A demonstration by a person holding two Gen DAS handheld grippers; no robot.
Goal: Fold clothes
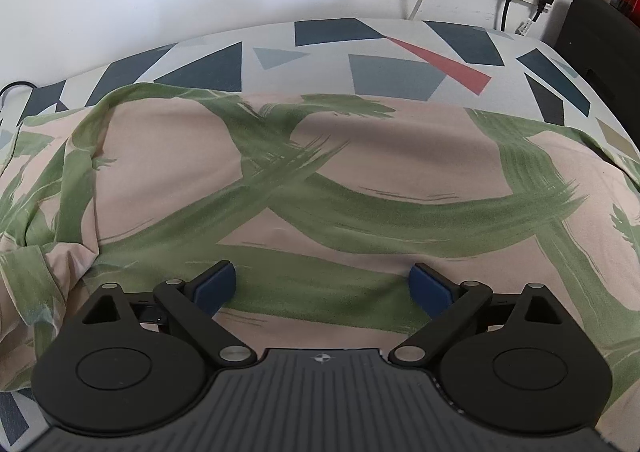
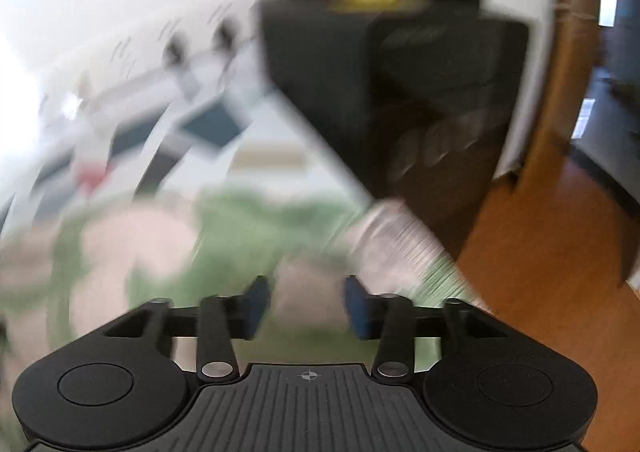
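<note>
Left hand-held gripper hovers jaws apart over pink-green garment spread on surface for folding; right hand-held gripper blurred, half-apart, nothing clamped.

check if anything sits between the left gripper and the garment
Nothing visible does. The left gripper hangs open directly over the pink and green garment, which lies spread on the patterned sheet with bare cloth between the pads.
</note>
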